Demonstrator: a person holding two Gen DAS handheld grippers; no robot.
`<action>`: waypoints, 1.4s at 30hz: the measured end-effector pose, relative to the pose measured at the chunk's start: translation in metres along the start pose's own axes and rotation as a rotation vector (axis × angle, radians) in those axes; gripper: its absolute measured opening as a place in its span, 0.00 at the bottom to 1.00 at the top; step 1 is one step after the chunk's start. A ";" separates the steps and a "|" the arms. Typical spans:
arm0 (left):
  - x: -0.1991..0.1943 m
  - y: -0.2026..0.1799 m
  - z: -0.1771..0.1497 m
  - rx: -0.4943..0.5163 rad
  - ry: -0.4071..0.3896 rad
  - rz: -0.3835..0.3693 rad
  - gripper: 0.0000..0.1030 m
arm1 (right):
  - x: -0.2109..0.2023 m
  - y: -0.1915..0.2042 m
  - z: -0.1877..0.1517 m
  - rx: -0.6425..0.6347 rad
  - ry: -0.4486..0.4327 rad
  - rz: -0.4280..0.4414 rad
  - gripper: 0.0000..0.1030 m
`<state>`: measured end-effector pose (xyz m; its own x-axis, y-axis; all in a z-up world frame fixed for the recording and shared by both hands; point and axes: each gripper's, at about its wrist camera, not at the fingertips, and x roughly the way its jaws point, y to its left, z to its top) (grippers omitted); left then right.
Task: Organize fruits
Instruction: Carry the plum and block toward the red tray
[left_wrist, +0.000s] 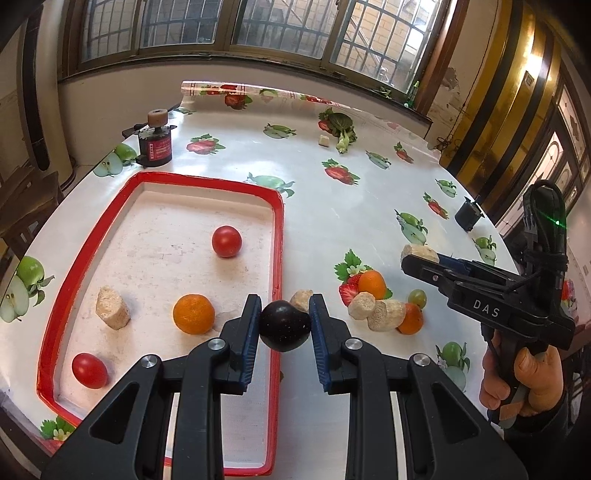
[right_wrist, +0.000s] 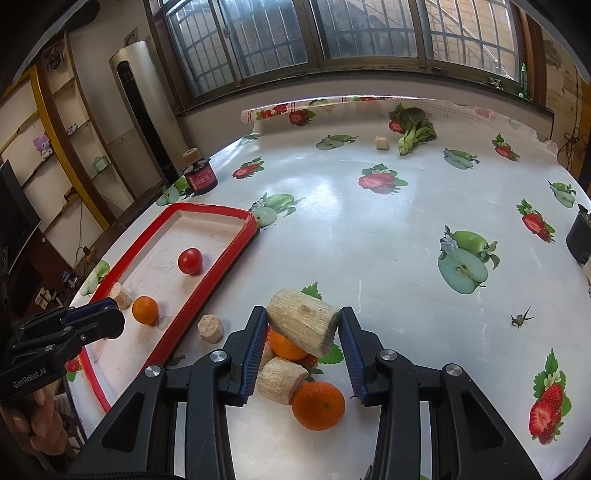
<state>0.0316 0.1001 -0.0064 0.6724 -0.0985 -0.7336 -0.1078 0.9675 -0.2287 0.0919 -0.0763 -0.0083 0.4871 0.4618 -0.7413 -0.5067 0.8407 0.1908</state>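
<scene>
Carrying: a dark purple, round plum (left_wrist: 283, 325) is held in the left gripper (left_wrist: 283, 325) and a pale, fibrous cylindrical chunk (right_wrist: 303, 320) in the right gripper (right_wrist: 303, 334); both are judged to be bound for the red-rimmed white tray (left_wrist: 279, 236).
Left jaws: nearly closed, the blue pads pressed on either side of the plum, which is held above the tray's right rim.
Right jaws: narrowly parted and clamped on the chunk's ends; the chunk sits tilted and is lifted above the pile.
Tray contents: two red tomatoes, one far (left_wrist: 226, 241) and one near (left_wrist: 89, 370), a round orange mandarin (left_wrist: 193, 314) and a beige chunk (left_wrist: 112, 312) are seen already inside.
Left on the surface: two mandarins (right_wrist: 318, 405), a beige chunk (right_wrist: 281, 380), a green grape (left_wrist: 417, 296) and a small chunk by the rim (right_wrist: 210, 328) are grouped on the fruit-printed white surface (right_wrist: 369, 236).
Plum placement: the bare patch between the far tomato and the mandarin is judged best; the plum should be lowered until it rests before the jaws are parted, since a round fruit is likely to roll.
Chunk placement: it should be levelled first and kept well apart from the left gripper.
Risk: the rim could be clipped if either load is carried too low.
</scene>
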 end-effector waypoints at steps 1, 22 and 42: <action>-0.001 0.002 0.000 -0.004 -0.001 0.001 0.23 | 0.000 0.001 0.000 -0.003 0.001 0.000 0.40; -0.005 0.040 0.007 -0.057 -0.013 0.049 0.23 | 0.010 0.034 0.010 -0.067 0.015 0.028 0.40; -0.001 0.094 0.018 -0.134 -0.011 0.123 0.23 | 0.048 0.080 0.033 -0.147 0.052 0.086 0.39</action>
<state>0.0340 0.1950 -0.0157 0.6560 0.0216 -0.7545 -0.2859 0.9322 -0.2219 0.0983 0.0219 -0.0073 0.4021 0.5122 -0.7589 -0.6455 0.7464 0.1619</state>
